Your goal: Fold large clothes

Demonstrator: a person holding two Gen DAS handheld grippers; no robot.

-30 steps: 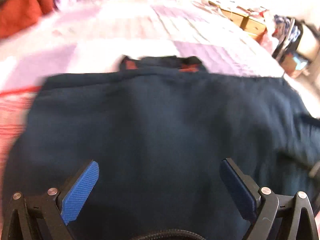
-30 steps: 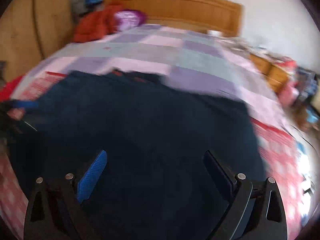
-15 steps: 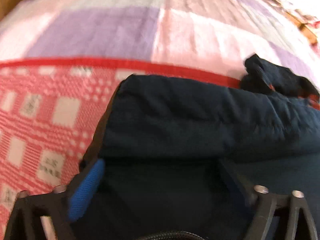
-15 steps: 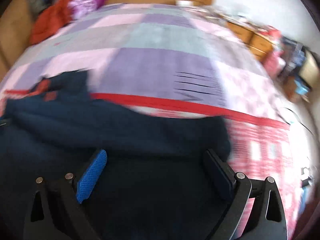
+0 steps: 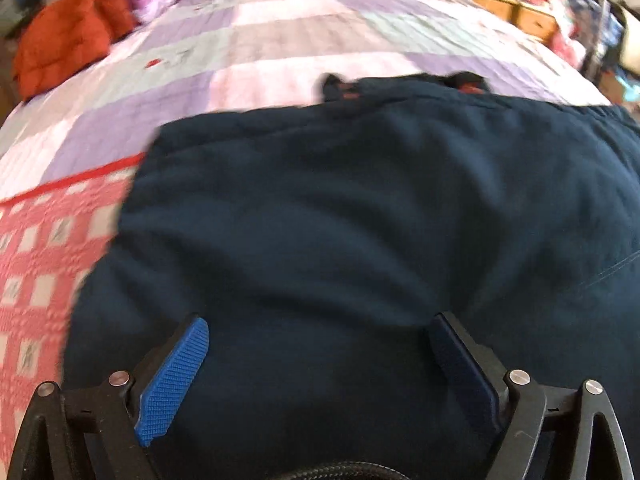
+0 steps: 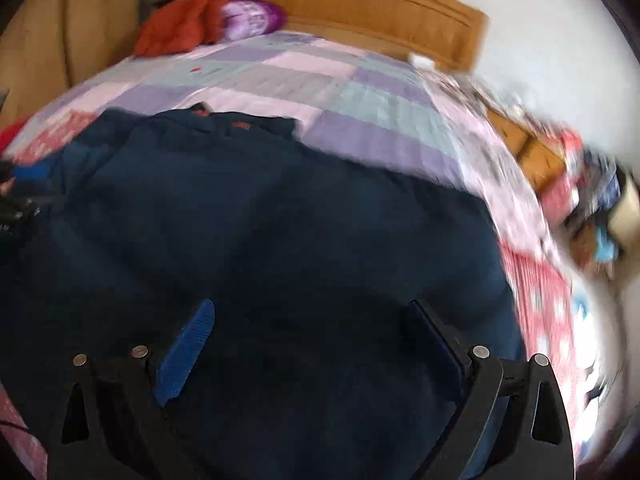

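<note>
The dark blue garment (image 5: 360, 240) is spread on the bed (image 5: 280, 40), apparently between folds. Both the left gripper (image 5: 320, 344) and right gripper (image 6: 312, 328) are held over it, jaws released and empty. An edge must be grasped next.

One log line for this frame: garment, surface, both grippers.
garment: dark blue jacket spread flat | surface: patchwork bed cover | left gripper: open, empty, over jacket | right gripper: open, empty, over jacket
</note>
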